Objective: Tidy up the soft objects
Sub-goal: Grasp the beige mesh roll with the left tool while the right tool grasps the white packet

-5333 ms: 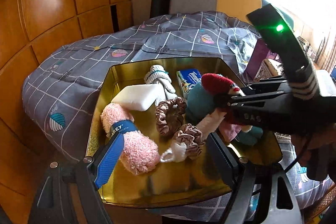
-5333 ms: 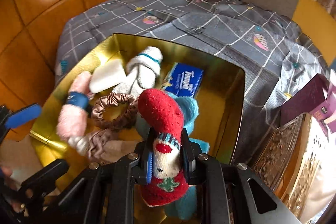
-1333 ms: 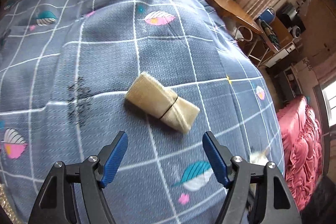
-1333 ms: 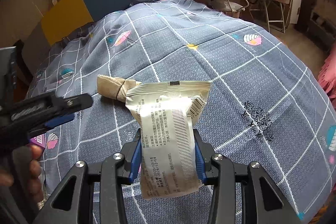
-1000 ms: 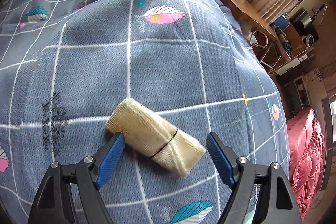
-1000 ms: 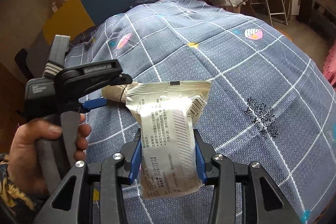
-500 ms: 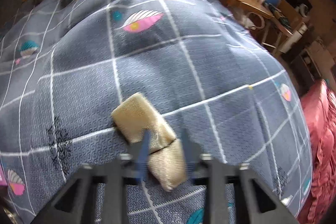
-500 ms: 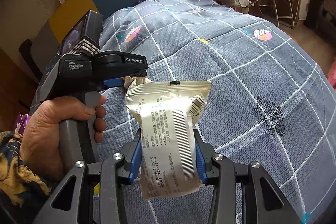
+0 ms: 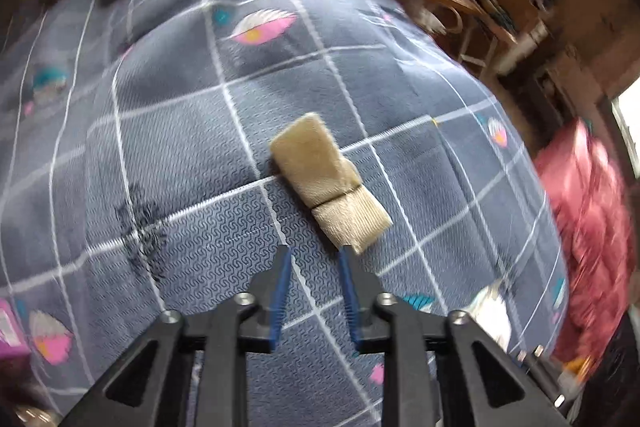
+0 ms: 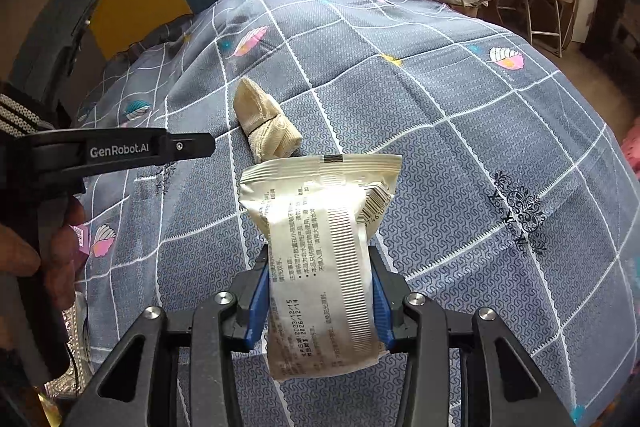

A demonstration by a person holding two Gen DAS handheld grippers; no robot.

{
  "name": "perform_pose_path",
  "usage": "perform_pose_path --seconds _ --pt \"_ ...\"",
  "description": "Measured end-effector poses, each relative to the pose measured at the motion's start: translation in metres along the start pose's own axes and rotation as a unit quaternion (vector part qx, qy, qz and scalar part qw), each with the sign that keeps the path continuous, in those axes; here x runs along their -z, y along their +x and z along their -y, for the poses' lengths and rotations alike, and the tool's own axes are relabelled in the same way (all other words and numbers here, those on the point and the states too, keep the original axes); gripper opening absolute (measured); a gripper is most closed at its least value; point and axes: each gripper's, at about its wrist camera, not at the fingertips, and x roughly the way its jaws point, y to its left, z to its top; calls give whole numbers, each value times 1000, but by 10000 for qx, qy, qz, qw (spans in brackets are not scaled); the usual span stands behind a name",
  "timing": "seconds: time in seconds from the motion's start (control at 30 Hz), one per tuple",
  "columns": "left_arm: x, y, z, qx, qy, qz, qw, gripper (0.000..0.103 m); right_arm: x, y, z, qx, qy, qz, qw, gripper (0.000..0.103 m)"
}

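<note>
Two grippers over the bed (image 10: 460, 131): left gripper (image 9: 314, 267) closed on nothing, beige roll (image 9: 330, 183) lying loose mid-bed; right gripper (image 10: 318, 291) clamps a packet (image 10: 320, 259), which may slide out.

Left gripper (image 9: 312, 259) jaws now narrowed, nothing between them, pulled back off beige banded cloth roll (image 9: 330, 183); roll lies turned, free on grey checked quilt (image 9: 180, 155).
</note>
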Motion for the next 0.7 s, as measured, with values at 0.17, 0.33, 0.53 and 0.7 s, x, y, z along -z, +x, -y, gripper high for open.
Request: perform_pose_path --seconds 0.17,0.33,0.53,0.7 --pt "-5 24 -1 89 -518 21 9986 44 -1 2 0 -27 23 -15 10000 44" --pt "-25 42 22 47 -445 144 9989 65 -1 2 -2 -130 -23 -9 9999 44" --pt "-37 78 37 -458 -312 -84 9984 77 -1 1 -3 -233 -33 14 9997 45" --pt "-28 73 57 -652 160 75 9977 56 0 3 -5 -207 -105 -42 9997 45"
